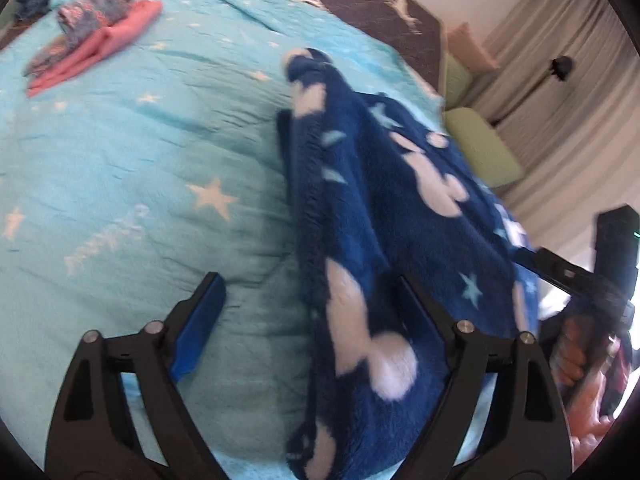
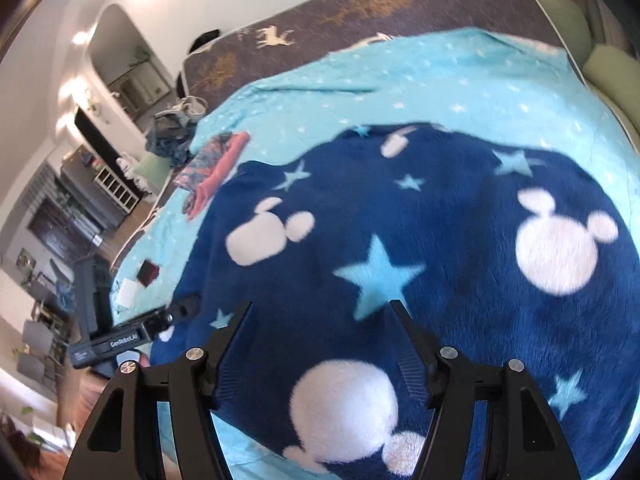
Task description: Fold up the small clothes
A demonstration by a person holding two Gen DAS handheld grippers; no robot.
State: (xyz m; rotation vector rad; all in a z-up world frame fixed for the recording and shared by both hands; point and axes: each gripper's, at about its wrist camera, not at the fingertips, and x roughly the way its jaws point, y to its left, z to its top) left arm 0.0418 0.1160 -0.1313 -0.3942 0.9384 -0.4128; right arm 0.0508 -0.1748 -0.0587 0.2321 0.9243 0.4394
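Soft daylight fills both views, brightest through the pale beige curtains (image 1: 560, 92) at the left wrist view's right edge. Motion blur smears the dark blue fleece garment with white mouse-head shapes (image 1: 400, 208) and the turquoise star-printed bedspread (image 2: 420, 92). Fisheye bulging bends the edges, with black vignetted corners.

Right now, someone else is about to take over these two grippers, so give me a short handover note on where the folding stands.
Left gripper: open, nothing clamped; the edge of the navy fleece lies between its fingers.
Right gripper: open, poised over the same fleece, not gripping it.
The fleece lies on the turquoise star bedspread, bunched up into a fold along one side.
Done: a pink garment and a patterned one sit folded together at the far corner of the bed.
Left: finish folding the fleece, then probably move it to that pile. A heap of clothes beyond the pile may still need folding.
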